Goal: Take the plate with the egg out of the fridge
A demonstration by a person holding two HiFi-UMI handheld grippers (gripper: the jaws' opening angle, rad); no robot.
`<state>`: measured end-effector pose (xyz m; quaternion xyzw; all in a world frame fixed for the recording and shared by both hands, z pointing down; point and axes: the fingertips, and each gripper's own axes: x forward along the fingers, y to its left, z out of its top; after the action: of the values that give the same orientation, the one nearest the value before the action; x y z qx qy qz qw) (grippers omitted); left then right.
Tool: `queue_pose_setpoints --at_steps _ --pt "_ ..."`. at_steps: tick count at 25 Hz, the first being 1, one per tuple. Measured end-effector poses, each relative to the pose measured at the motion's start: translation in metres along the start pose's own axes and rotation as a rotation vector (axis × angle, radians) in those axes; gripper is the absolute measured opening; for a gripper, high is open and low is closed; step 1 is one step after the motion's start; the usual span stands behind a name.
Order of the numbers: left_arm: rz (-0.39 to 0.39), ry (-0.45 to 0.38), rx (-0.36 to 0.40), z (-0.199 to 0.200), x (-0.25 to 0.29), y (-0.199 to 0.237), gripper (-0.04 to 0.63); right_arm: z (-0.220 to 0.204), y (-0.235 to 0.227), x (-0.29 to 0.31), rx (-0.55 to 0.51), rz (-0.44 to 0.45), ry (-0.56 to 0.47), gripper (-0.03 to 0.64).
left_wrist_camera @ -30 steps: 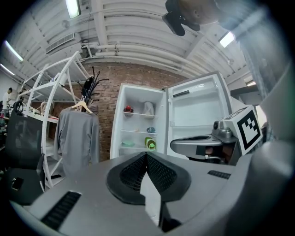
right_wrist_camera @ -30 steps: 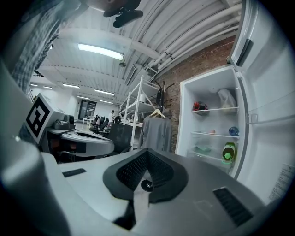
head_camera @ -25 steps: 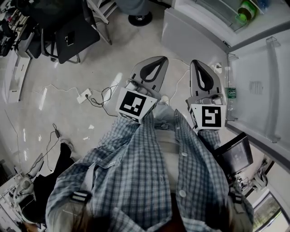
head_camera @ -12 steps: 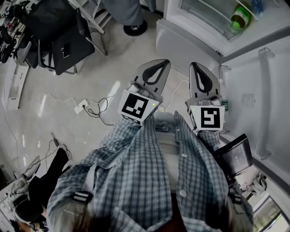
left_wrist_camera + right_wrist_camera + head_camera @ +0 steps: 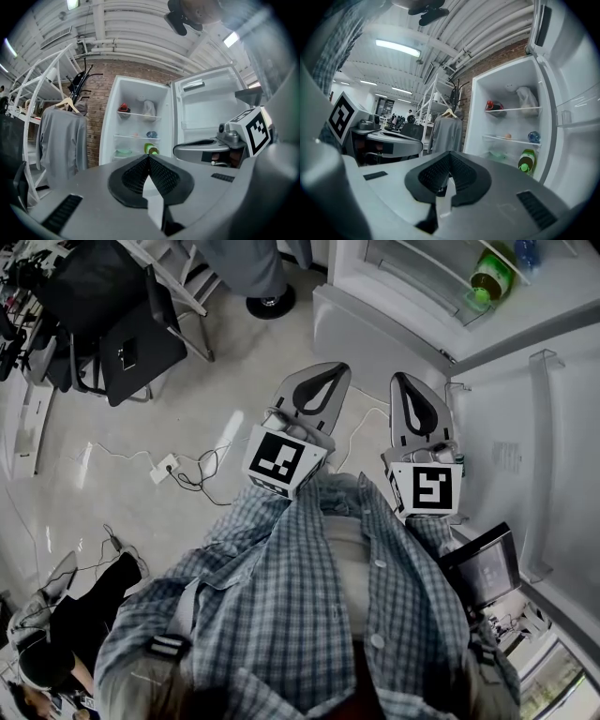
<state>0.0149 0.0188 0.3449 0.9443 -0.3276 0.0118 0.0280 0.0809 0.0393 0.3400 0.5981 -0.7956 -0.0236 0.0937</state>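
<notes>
Task barely begun: the plate with the egg [image 5: 507, 136] sits on a middle shelf of the open fridge [image 5: 506, 75], well apart from the left gripper [image 5: 149, 157] and right gripper [image 5: 450, 153], both closed on nothing.

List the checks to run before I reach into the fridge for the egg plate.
1. Fridge door open: ok, swung wide.
2. Left gripper empty: ok, jaws shut on nothing.
3. Right gripper empty: ok, jaws shut on nothing.
4. Jaws opened for a grasp: not ok, both pairs are shut.
5. Egg located: ok, on the second shelf down, beside a blue object.
6. Plate under the egg visible: cannot tell, too small from here.
</notes>
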Motion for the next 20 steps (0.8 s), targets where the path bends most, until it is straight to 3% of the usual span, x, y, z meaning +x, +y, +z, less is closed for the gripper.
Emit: queue_pose_setpoints --at_steps 9,20 --pt "-0.09 0.008 -0.01 0.002 0.044 0.02 0.008 -0.007 -0.025 0.028 -0.012 -0.071 0.045 0.006" --pt "-0.192 -0.021 0.028 0.031 0.091 0.066 0.007 0.02 -0.046 0.092 -0.011 -0.151 0.018 0.006"
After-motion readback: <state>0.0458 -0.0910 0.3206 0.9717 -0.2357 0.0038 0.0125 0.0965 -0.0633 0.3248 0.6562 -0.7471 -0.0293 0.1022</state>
